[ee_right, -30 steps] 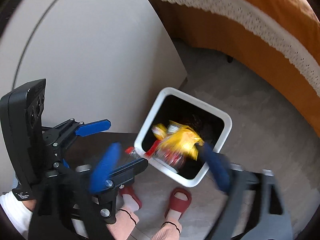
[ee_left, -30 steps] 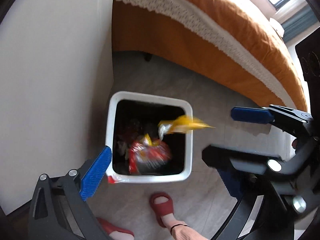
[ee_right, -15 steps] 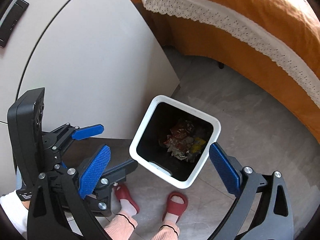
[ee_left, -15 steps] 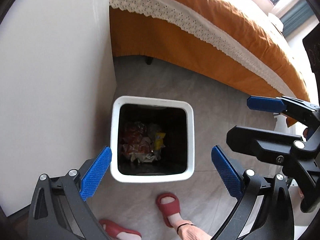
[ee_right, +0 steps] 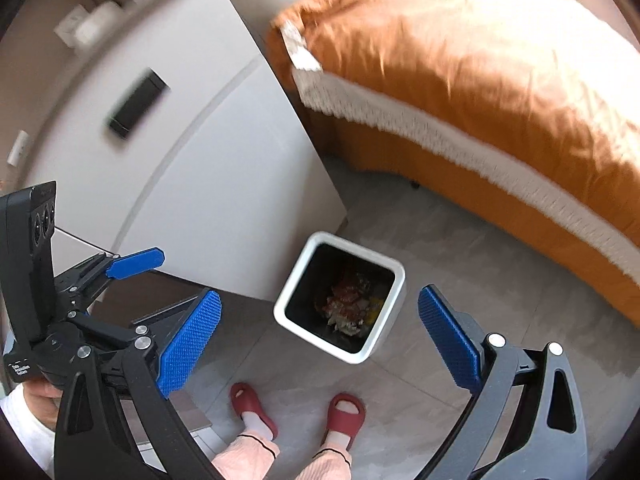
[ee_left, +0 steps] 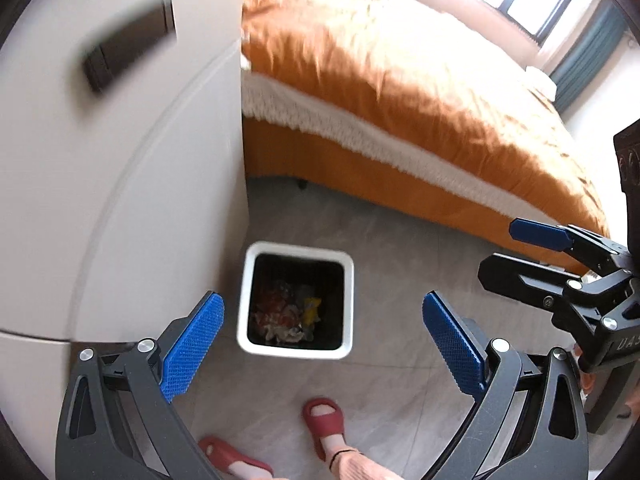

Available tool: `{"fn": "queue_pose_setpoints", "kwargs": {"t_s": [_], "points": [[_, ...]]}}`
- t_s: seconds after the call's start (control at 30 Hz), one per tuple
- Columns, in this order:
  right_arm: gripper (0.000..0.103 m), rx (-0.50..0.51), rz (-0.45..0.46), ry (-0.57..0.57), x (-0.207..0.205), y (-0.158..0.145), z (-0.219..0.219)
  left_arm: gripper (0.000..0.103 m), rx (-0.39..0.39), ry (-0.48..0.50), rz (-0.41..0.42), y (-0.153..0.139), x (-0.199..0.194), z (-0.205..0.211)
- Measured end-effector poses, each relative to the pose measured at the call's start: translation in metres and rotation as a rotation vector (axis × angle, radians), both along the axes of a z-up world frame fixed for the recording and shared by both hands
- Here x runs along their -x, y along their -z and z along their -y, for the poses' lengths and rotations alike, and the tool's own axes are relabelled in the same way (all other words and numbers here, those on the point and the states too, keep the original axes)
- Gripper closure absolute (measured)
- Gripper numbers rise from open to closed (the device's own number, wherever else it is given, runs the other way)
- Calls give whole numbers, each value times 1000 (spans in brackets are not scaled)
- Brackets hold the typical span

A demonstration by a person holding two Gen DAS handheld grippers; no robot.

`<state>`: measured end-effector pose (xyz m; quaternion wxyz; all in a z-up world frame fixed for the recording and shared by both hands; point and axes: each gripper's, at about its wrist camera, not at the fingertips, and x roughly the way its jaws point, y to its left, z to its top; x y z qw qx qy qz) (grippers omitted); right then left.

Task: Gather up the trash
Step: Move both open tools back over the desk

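Note:
A white square trash bin (ee_left: 245, 300) stands on the grey floor beside a white cabinet; it also shows in the right wrist view (ee_right: 384, 340). Crumpled red, white and yellow wrappers (ee_left: 288, 314) lie at its bottom, also seen from the right wrist (ee_right: 350, 306). My left gripper (ee_left: 320, 340) is open and empty, held high above the bin. My right gripper (ee_right: 318, 340) is open and empty, also high above the bin. Each gripper shows in the other's view: the right one (ee_left: 536, 256), the left one (ee_right: 136, 276).
An orange bed (ee_left: 400, 80) with a white lace-trimmed sheet fills the far side. A white cabinet (ee_left: 160, 200) with a dark handle (ee_left: 128, 44) stands left of the bin. The person's feet in red slippers (ee_right: 344, 416) stand just in front of the bin.
The yellow and red wrappers fell from my grippers into the bin. Both grippers have since risen and tilted up, so the bin looks smaller and more of the bed shows.

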<state>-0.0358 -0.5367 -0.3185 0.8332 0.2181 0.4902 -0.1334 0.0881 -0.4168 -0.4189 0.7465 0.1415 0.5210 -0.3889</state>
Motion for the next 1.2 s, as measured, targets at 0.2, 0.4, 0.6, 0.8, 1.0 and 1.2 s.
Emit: {"fn": "queue_pose_setpoints", "kwargs": {"t_s": [0.2, 0.4, 0.6, 0.8, 1.0, 1.2], "points": [[5, 93, 107, -15, 3, -76, -26, 5, 35, -32, 92, -79, 13, -24], [5, 166, 227, -136, -16, -142, -70, 5, 79, -113, 184, -152, 19, -74], [4, 165, 316, -266, -50, -180, -121, 5, 115, -269, 279, -213, 10, -146], [4, 176, 376, -429, -92, -205, -193, 5, 100, -431, 354, -249, -3, -230], [4, 172, 406, -589, -126, -217, -259, 5, 51, -583, 395, -259, -7, -317], [4, 178, 388, -767, -159, -212, -326, 5, 0, -699, 404, -255, -17, -400]]}}
